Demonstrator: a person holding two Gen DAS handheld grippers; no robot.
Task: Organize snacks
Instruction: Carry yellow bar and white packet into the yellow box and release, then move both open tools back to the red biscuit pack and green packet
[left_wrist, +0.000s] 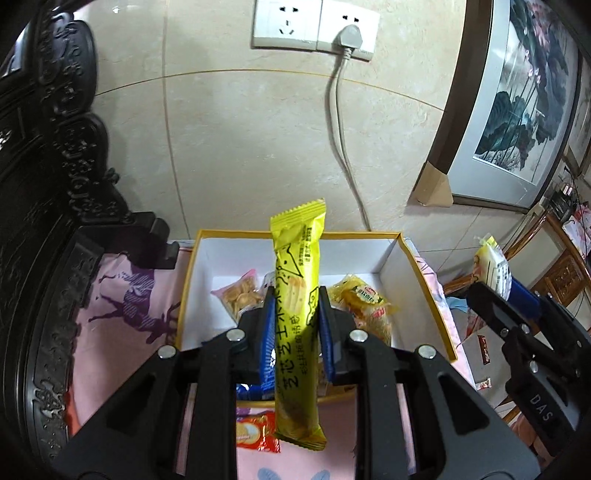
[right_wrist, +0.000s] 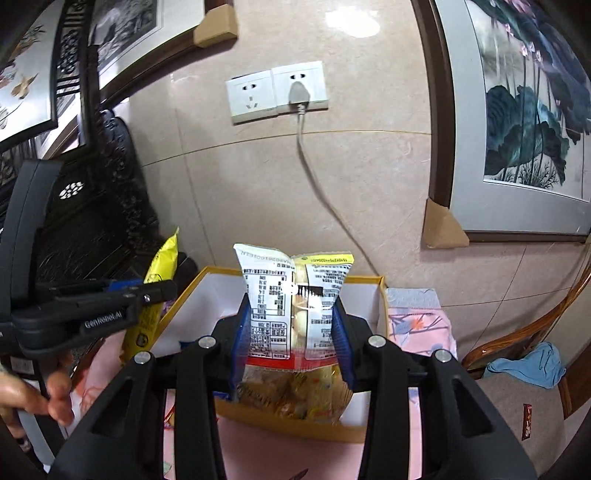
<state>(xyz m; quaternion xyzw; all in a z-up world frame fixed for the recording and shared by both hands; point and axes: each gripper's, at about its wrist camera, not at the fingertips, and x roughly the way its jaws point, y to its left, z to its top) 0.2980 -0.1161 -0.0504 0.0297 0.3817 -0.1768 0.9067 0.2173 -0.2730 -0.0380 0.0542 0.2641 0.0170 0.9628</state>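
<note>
My left gripper (left_wrist: 295, 306) is shut on a long yellow snack bar (left_wrist: 297, 273), held upright above the yellow-rimmed white box (left_wrist: 207, 266). Inside the box lie a pink-topped pack of crisps (left_wrist: 238, 295) and a yellow pastry pack (left_wrist: 364, 304). My right gripper (right_wrist: 291, 317) is shut on a white and yellow snack bag (right_wrist: 275, 291), its printed back facing me, over the same box (right_wrist: 195, 291). The left gripper (right_wrist: 110, 299) with the yellow bar (right_wrist: 159, 280) shows at the left of the right wrist view. The right gripper's arm (left_wrist: 517, 317) shows at the right of the left wrist view.
A red snack pack (left_wrist: 255, 432) lies on the pink cloth (left_wrist: 122, 314) in front of the box. Dark carved furniture (left_wrist: 55, 184) stands left. A tiled wall with sockets (left_wrist: 314, 26) and a cable is behind. Framed paintings (left_wrist: 517, 103) lean right. A wooden chair (right_wrist: 524, 339) holds blue cloth.
</note>
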